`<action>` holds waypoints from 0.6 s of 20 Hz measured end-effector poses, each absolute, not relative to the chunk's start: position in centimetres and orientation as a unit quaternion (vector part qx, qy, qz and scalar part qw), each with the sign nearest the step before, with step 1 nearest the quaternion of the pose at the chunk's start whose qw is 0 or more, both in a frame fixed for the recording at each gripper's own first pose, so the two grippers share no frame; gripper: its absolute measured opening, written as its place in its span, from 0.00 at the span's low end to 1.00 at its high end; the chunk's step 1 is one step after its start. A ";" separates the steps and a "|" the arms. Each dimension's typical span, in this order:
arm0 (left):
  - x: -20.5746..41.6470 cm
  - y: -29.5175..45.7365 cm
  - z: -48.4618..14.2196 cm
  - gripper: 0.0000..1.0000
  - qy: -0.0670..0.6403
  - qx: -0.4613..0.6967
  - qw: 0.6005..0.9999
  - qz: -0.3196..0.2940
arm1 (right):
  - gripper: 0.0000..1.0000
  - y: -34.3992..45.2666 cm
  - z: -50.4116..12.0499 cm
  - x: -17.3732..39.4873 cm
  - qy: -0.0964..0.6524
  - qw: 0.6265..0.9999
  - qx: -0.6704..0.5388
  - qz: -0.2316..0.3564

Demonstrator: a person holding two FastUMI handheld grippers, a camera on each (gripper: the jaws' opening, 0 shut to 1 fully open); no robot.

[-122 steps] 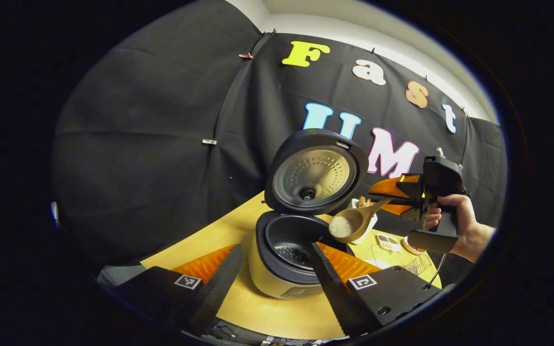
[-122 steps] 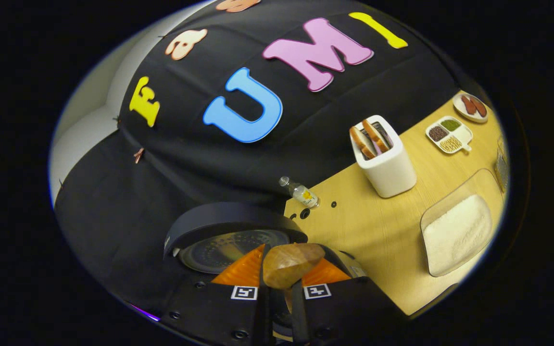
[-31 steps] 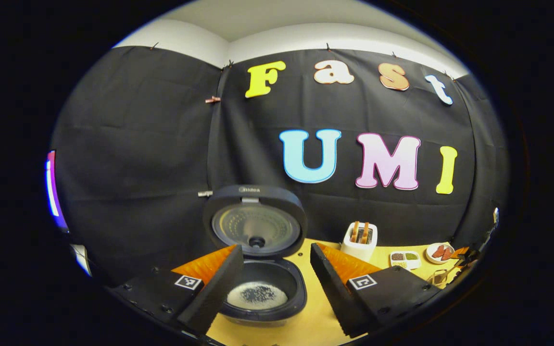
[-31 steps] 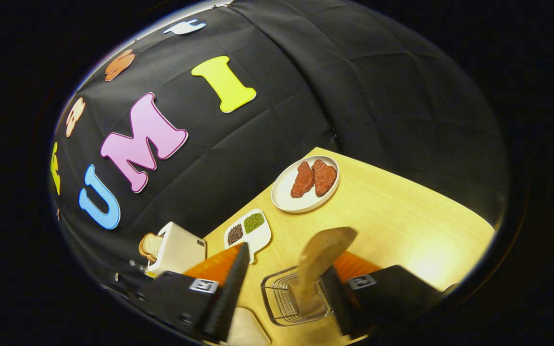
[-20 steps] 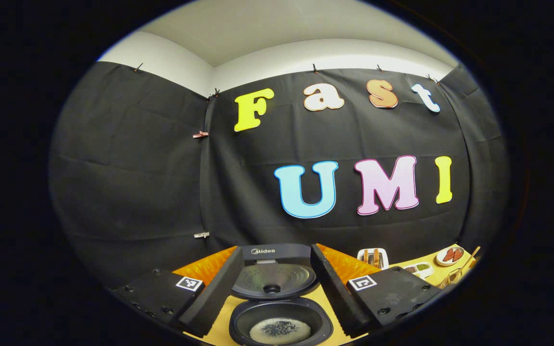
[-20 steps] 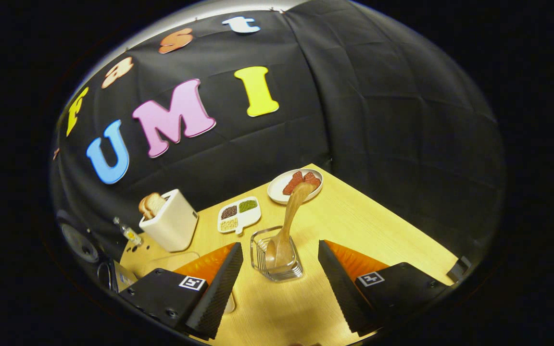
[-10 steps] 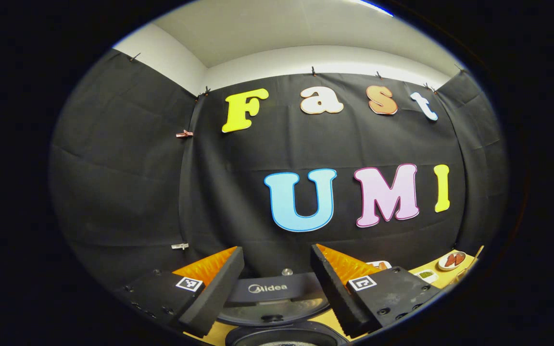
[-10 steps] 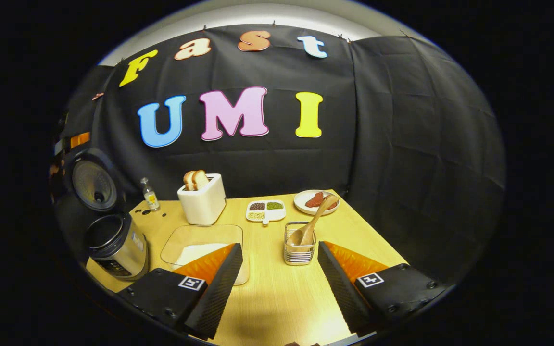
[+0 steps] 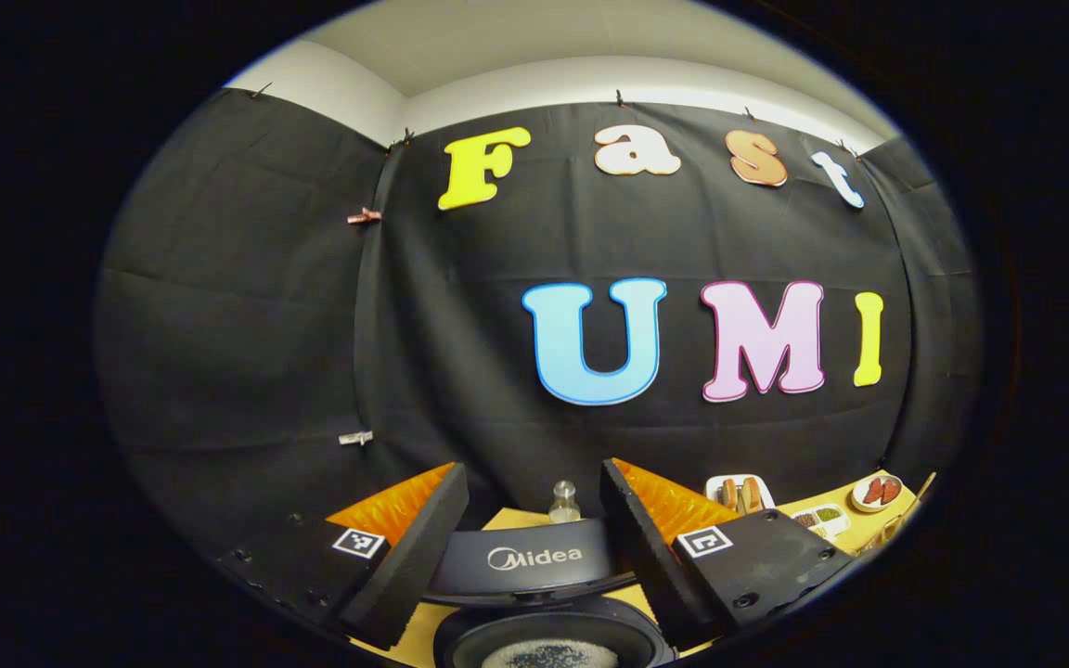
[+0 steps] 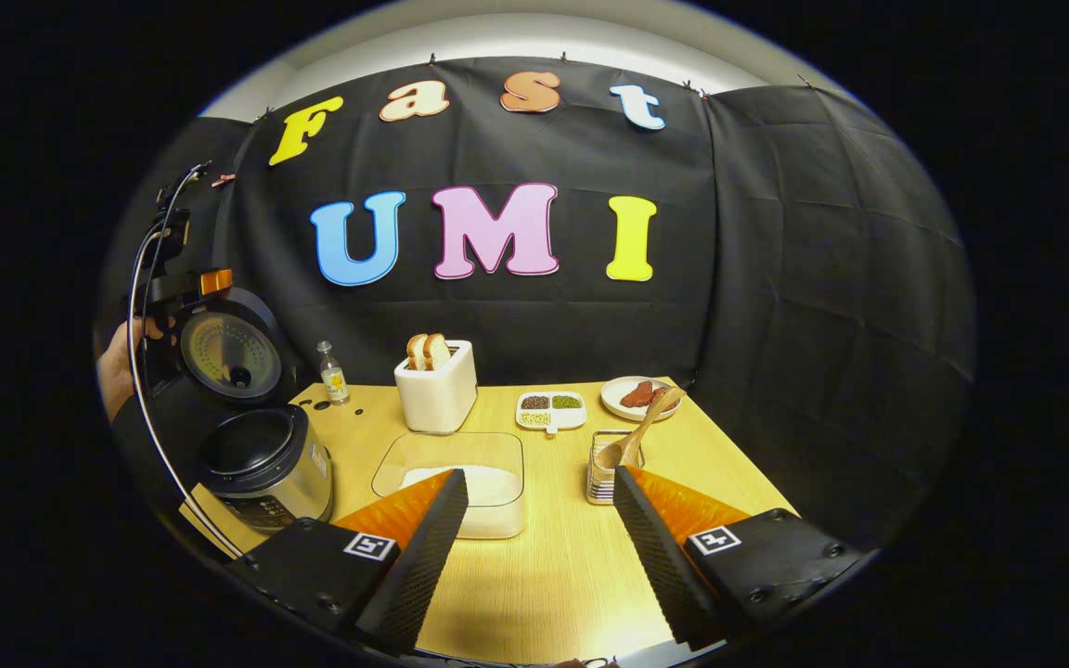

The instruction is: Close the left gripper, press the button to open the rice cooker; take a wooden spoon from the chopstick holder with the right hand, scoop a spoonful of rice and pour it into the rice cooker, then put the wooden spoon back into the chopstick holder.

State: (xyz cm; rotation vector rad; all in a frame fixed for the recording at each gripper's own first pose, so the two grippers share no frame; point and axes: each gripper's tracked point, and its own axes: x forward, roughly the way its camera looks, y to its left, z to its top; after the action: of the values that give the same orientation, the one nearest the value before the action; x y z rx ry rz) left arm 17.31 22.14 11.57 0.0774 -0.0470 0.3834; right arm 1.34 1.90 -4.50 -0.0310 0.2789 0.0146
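In the right gripper view the rice cooker [image 10: 261, 464] stands at the table's left end with its lid [image 10: 230, 348] raised. The wooden spoon [image 10: 638, 434] leans in the wire chopstick holder [image 10: 601, 478], bowl down. My right gripper [image 10: 539, 547] is open and empty, hanging back over the table's near edge, well short of the holder. A hand [image 10: 115, 369] holds my left gripper [image 10: 184, 283] just above the raised lid. In the left gripper view my left gripper [image 9: 534, 547] is open, with the lid's top edge [image 9: 534, 558] between its fingers and the rice-filled pot [image 9: 548, 651] below.
A clear container of rice [image 10: 465, 482] sits between the cooker and the holder. Behind it stand a white toaster [image 10: 437, 390] with bread, a small bottle [image 10: 334, 373], a divided dish [image 10: 548, 405] and a plate [image 10: 637, 394]. A cable [image 10: 147, 417] hangs beside the cooker.
My right gripper let the spoon drop into the holder, then drew back and levelled out. My left gripper rose above the cooker and now looks over the lid's top edge.
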 end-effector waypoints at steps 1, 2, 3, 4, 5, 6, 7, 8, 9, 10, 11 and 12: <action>16.5 21.7 10.7 0.99 -0.005 0.031 0.980 0.194 | 0.99 1.7 -4.3 1.4 0.138 0.990 -0.012 0.014; 15.7 21.3 10.1 0.99 0.011 0.024 0.980 0.197 | 0.99 1.5 -4.5 1.3 0.142 0.990 -0.006 0.020; 14.9 20.8 9.1 0.99 0.030 0.013 0.979 0.201 | 0.98 1.4 -4.9 1.2 0.147 0.989 -0.003 0.027; 14.2 20.3 8.3 1.00 0.045 0.003 0.978 0.206 | 0.98 1.1 -5.1 1.1 0.152 0.988 -0.004 0.031; 13.3 19.8 7.3 1.00 0.058 -0.005 0.976 0.210 | 0.99 0.7 -5.4 1.0 0.154 0.987 -0.007 0.035; 12.7 19.4 6.4 1.00 0.069 -0.008 0.974 0.214 | 0.99 0.4 -5.5 1.0 0.155 0.987 -0.011 0.040; 12.0 19.0 5.3 1.00 0.081 -0.011 0.972 0.219 | 0.99 0.3 -5.5 0.9 0.156 0.987 -0.013 0.047; 11.4 18.7 4.3 0.99 0.092 -0.010 0.970 0.224 | 0.99 0.2 -5.7 0.9 0.158 0.986 -0.012 0.056; 10.8 18.3 3.1 1.00 0.102 -0.010 0.968 0.229 | 0.99 0.0 -5.9 0.8 0.159 0.985 -0.008 0.064; 10.3 18.0 2.2 1.00 0.111 -0.013 0.966 0.232 | 0.98 -0.2 -6.2 0.7 0.164 0.984 -0.006 0.069; 9.9 17.6 0.9 1.00 0.118 -0.015 0.965 0.234 | 0.99 -0.6 -6.6 0.6 0.170 0.983 -0.004 0.071; 9.6 17.4 -0.2 1.00 0.128 -0.017 0.963 0.236 | 0.99 -1.0 -6.9 0.6 0.174 0.982 -0.001 0.073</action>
State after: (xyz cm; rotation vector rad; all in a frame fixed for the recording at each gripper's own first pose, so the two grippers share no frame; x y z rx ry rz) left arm 9.64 17.39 -0.24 -0.0352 0.2597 0.4771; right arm 0.62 -1.01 -6.87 -0.0028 0.3501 0.1470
